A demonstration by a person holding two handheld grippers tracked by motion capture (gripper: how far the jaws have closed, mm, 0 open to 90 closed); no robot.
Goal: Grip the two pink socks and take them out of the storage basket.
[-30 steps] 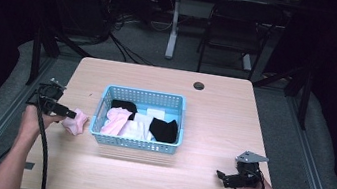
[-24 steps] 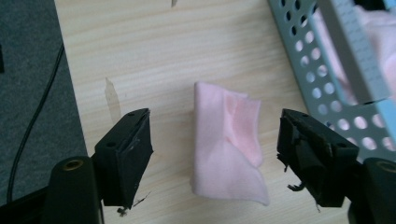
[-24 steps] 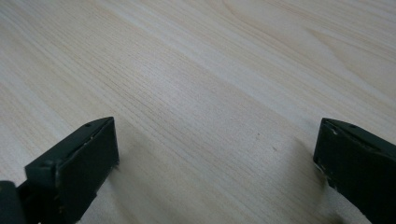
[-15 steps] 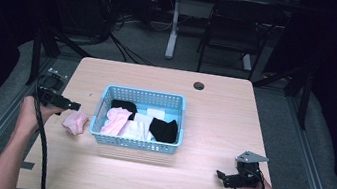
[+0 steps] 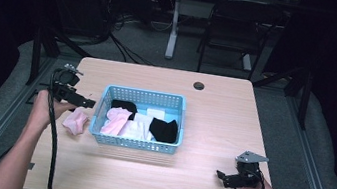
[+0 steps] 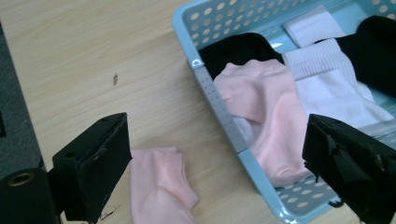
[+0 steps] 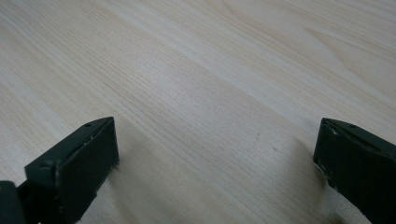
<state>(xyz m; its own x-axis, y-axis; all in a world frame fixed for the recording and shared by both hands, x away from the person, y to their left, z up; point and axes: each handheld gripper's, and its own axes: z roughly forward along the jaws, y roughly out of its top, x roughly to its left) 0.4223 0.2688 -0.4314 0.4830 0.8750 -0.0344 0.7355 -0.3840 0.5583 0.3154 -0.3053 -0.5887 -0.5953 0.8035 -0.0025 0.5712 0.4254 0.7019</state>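
The left tongs (image 6: 219, 158) have risen wide open off the pink sock (image 5: 75, 122) at the basket's (image 5: 105, 99) nine o'clock; sock delivered; right tongs (image 7: 215, 168) rest wide on the surface (image 5: 216, 101).

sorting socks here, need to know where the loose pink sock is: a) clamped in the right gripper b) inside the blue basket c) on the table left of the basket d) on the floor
c: the pink sock lies on the table just outside the blue basket, on its left, below the open left gripper.
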